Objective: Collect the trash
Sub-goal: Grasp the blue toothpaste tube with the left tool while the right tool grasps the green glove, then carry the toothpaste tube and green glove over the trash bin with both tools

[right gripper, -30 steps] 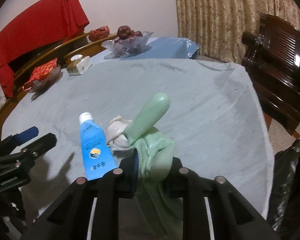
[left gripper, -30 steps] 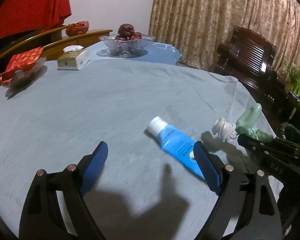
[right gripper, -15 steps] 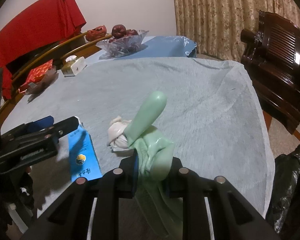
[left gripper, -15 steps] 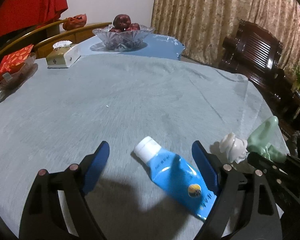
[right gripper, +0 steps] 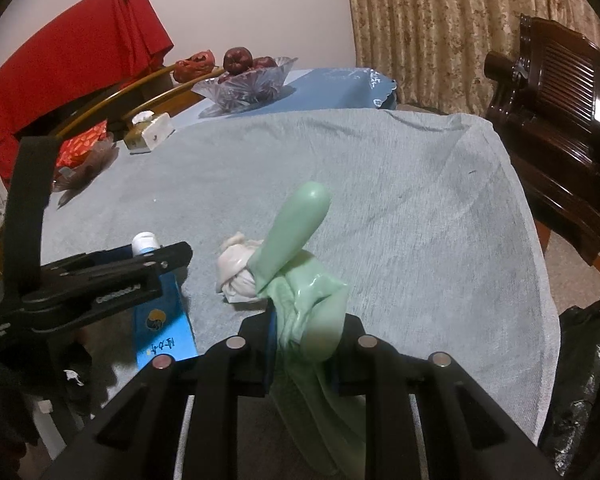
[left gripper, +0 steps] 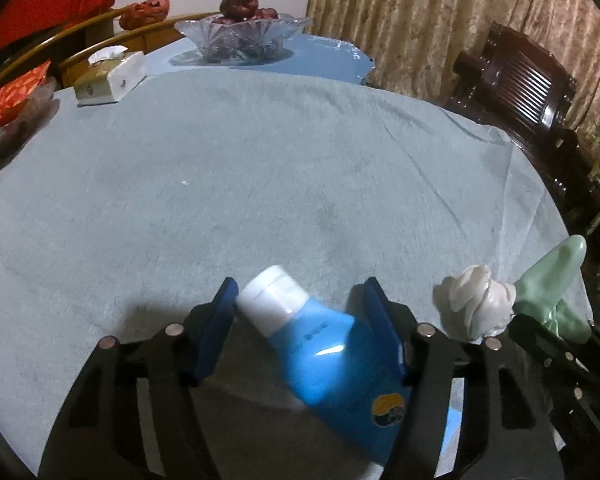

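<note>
while flat, tube point(left gripper: 332, 364) between left fingers point(left gripper: 216, 328)

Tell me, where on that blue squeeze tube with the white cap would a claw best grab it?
Across the wide, flat blue body of the blue squeeze tube with the white cap, just below the cap, coming from above and behind, as the left claw is placed now. The tube lies flat on the grey-blue tablecloth, so its soft sides give the two fingers something to pinch; the round cap looks likelier to slip.

Blue tube point(left gripper: 332, 364), white wad point(left gripper: 476, 304), green glove point(right gripper: 300, 240) on cloth.
</note>
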`<state>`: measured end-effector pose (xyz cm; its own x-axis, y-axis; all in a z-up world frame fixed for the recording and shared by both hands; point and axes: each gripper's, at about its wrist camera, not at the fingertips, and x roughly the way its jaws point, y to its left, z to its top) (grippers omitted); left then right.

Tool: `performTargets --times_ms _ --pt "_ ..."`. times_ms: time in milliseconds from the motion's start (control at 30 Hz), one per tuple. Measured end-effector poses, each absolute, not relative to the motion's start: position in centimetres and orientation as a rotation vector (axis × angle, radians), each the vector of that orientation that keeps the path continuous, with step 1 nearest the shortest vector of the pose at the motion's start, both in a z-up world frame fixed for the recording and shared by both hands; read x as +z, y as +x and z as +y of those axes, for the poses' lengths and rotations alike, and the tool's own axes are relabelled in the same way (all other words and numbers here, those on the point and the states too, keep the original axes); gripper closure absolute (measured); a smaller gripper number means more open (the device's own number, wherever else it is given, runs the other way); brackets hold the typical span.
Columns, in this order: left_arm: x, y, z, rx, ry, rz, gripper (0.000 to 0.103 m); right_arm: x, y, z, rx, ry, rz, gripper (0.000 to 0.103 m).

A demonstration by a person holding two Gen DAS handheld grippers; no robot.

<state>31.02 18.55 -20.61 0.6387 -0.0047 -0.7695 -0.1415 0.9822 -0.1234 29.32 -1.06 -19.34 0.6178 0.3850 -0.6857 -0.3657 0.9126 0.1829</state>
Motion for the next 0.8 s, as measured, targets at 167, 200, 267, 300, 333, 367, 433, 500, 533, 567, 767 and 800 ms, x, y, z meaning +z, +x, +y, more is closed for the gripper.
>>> performTargets --times_ms 167,200,267,300,333,367,433,500,533,567,767,800 --pt "-20.3 31.4 18.1 0.032 -0.188 0.867 0.062 -19.1 29.0 -1.7 0.427 0.034 0.787 0.082" --pt "-20.2 31.3 17.9 0.011 -0.190 0.860 0.064 -19.0 29.0 -1.7 0.425 0.036 0.785 0.082" --pt "-20.0 31.2 17.5 -0.035 -0.198 0.855 0.071 -18.8 28.9 -2.0 0.419 0.044 0.782 0.082" --pt "-19.9 31.0 17.2 -0.068 -0.201 0.856 0.072 -18.8 28.9 -2.1 0.416 0.046 0.780 0.082" --pt "-19.9 30.9 16.9 -0.082 -0.198 0.856 0.073 -18.7 28.8 -2.2 0.414 0.048 0.779 0.082" --pt "-19.8 30.7 16.6 -0.097 -0.188 0.855 0.073 -18.7 28.8 -2.2 0.412 0.050 0.779 0.082" --pt "-19.7 30.4 16.2 -0.122 -0.177 0.856 0.073 -18.7 28.8 -2.4 0.409 0.053 0.778 0.083" --pt "-19.7 30.3 15.9 -0.134 -0.166 0.858 0.074 -18.7 28.8 -2.6 0.407 0.056 0.779 0.083" --pt "-19.7 30.1 15.7 -0.139 -0.161 0.860 0.074 -18.8 28.7 -2.7 0.405 0.058 0.782 0.083" --pt "-19.8 30.2 15.8 -0.140 -0.161 0.863 0.074 -18.9 28.7 -2.8 0.404 0.060 0.783 0.083" --pt "-20.3 30.0 16.2 -0.153 -0.170 0.892 0.052 -19.6 28.9 -2.9 0.396 0.070 0.807 0.083" --pt "-20.2 29.9 16.2 -0.149 -0.169 0.892 0.049 -19.6 29.0 -3.0 0.396 0.072 0.809 0.083"
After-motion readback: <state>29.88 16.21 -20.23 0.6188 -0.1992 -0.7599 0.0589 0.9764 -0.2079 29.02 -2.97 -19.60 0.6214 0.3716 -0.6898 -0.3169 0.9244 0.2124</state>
